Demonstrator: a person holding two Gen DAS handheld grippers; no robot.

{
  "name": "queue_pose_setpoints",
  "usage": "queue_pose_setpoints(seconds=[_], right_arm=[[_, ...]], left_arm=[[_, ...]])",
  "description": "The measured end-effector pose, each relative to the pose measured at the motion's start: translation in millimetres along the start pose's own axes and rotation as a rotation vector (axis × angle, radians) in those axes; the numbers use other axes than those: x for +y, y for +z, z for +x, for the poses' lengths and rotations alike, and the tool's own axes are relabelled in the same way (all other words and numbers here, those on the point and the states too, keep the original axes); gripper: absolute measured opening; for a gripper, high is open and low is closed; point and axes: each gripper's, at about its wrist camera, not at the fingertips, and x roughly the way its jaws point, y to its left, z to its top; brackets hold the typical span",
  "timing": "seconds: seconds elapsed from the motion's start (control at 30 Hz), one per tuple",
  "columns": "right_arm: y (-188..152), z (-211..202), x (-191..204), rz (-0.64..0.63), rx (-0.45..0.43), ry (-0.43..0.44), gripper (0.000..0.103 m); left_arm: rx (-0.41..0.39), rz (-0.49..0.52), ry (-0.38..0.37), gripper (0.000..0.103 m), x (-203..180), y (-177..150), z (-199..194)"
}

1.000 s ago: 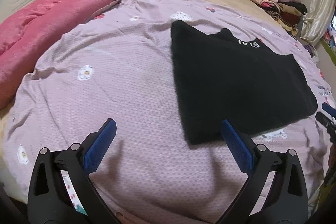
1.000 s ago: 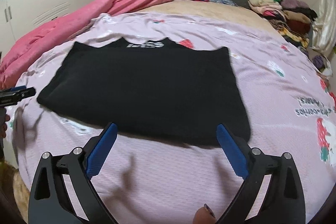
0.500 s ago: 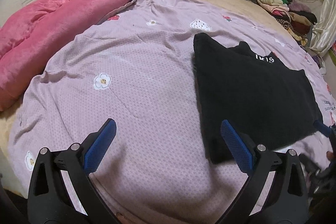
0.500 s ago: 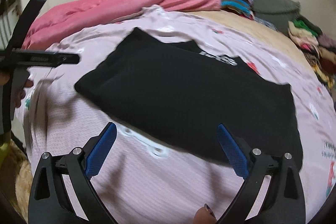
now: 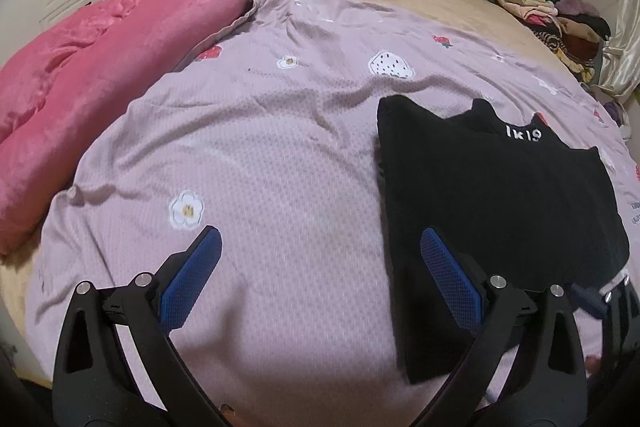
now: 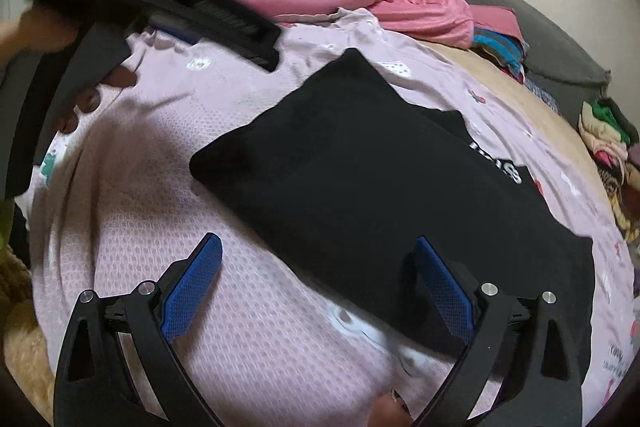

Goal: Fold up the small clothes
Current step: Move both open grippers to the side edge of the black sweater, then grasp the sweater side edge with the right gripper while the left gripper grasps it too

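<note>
bed [image 5: 280, 155]: your lilac sheet spread over it | black garment [image 5: 492, 211]: flat on bed, at its right side | left tool [image 5: 320, 267]: gaping wide, holding nothing; right tool [image 6: 318, 269]: same, fingers straddling the garment's near edge

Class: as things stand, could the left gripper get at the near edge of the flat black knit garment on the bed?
Probably yes: the left gripper is open, the black knit garment lies beside its right finger, nothing between.
</note>
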Motion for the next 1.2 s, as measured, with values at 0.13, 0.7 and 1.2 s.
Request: queue_pose_setpoints(seconds=[0.13, 0.7, 1.2], right_arm=[[5.5, 16.4, 12.6, -0.058, 0.015, -0.051, 0.097], [29.1, 41.1, 7.4, -0.099, -0.069, -0.16, 0.068], [18.7, -17.5, -27.3, -0.009, -0.242, -0.127, 0.009]], left_arm=[[0.005, -0.002, 0.004, 0.093, -0.4, 10.7, 10.6], [0.065, -0.037, -0.06, 0.093, -8.8, 34.3, 47.8], [0.18, -0.133, -0.293, 0.062, -51.0, 45.0, 66.2]])
